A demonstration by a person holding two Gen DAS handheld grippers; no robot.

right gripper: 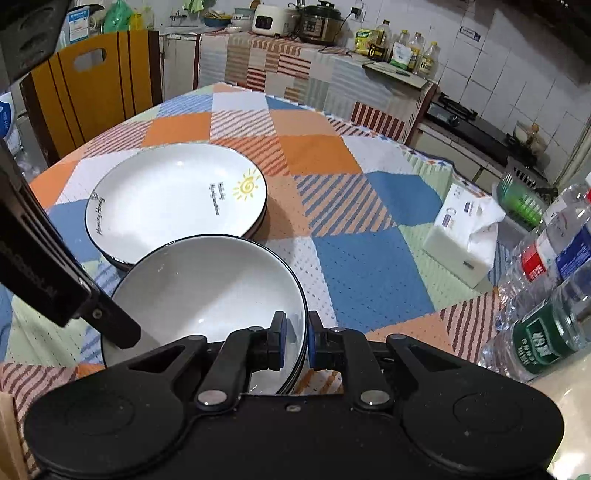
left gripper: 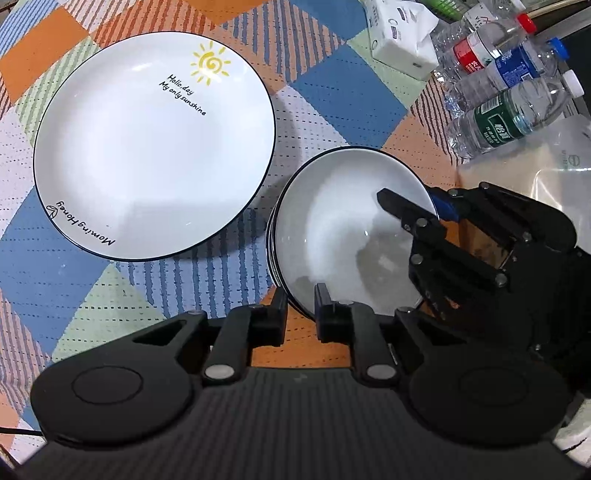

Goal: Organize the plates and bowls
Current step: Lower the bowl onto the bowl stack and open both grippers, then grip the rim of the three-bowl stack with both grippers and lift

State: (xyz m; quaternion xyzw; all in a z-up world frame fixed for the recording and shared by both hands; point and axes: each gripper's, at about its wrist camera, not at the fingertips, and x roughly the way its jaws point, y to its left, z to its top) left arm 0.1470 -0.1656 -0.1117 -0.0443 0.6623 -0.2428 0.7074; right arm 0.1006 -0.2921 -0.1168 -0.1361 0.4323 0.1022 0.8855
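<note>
A large white plate [left gripper: 147,155] with a sun drawing and black rim lies on the patchwork tablecloth; it also shows in the right wrist view [right gripper: 173,192], where it seems to top a stack. A white bowl [left gripper: 343,229] with a dark rim, apparently the top of a stack of bowls, sits just right of it, and shows in the right wrist view [right gripper: 210,291]. My left gripper [left gripper: 301,314] is shut on the bowl's near rim. My right gripper [right gripper: 295,339] is shut on its opposite rim, one finger inside and one outside; it shows in the left wrist view [left gripper: 424,206].
Several plastic water bottles [left gripper: 506,85] and a white tissue pack [left gripper: 402,40] lie at the table's right side, also in the right wrist view [right gripper: 554,295]. A wooden chair [right gripper: 92,85] stands behind the table. A counter with cookers [right gripper: 295,22] is beyond.
</note>
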